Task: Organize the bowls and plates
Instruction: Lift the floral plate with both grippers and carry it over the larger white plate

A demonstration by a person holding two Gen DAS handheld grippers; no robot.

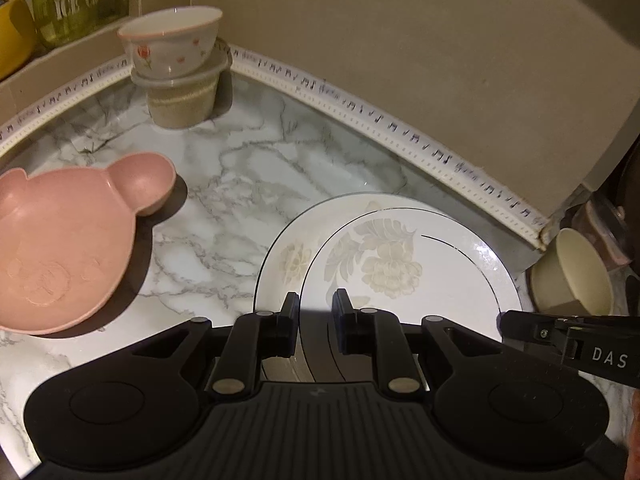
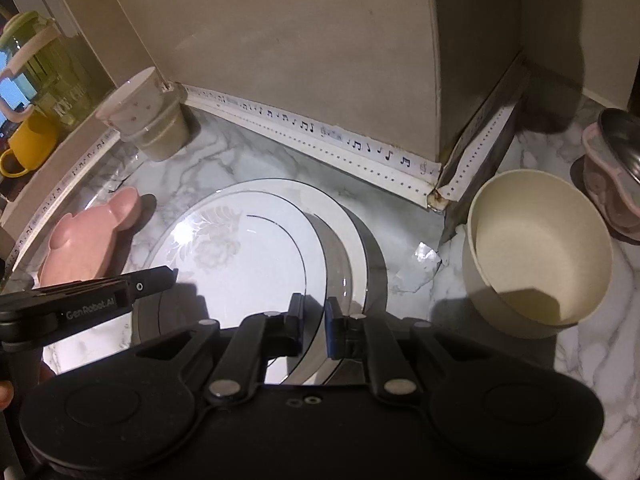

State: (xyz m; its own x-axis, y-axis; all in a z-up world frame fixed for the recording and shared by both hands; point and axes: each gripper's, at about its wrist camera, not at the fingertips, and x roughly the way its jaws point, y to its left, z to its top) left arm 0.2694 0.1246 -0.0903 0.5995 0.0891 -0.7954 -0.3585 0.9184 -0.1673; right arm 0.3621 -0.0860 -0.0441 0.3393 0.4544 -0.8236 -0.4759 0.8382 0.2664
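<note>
A white floral plate (image 1: pixel 400 264) lies tilted over a second white plate (image 1: pixel 280 256) on the marble counter (image 1: pixel 224 184). My left gripper (image 1: pixel 316 320) is shut on the upper plate's near rim. My right gripper (image 2: pixel 312 322) is shut on the same upper plate's (image 2: pixel 248 256) rim from the other side; the lower plate (image 2: pixel 356 240) shows beneath. A pink bear-shaped bowl (image 1: pixel 68 240) sits to the left, also in the right wrist view (image 2: pixel 88 240). A floral bowl (image 1: pixel 172 40) is stacked on a beige bowl (image 1: pixel 184 100) at the back. A cream bowl (image 2: pixel 536 256) stands to the right.
A wall with a music-note trim strip (image 1: pixel 360 108) borders the counter. A pink container (image 2: pixel 608 184) stands at the far right. A yellow mug (image 2: pixel 24 148) and a green jar (image 1: pixel 72 4) sit on the ledge at the left.
</note>
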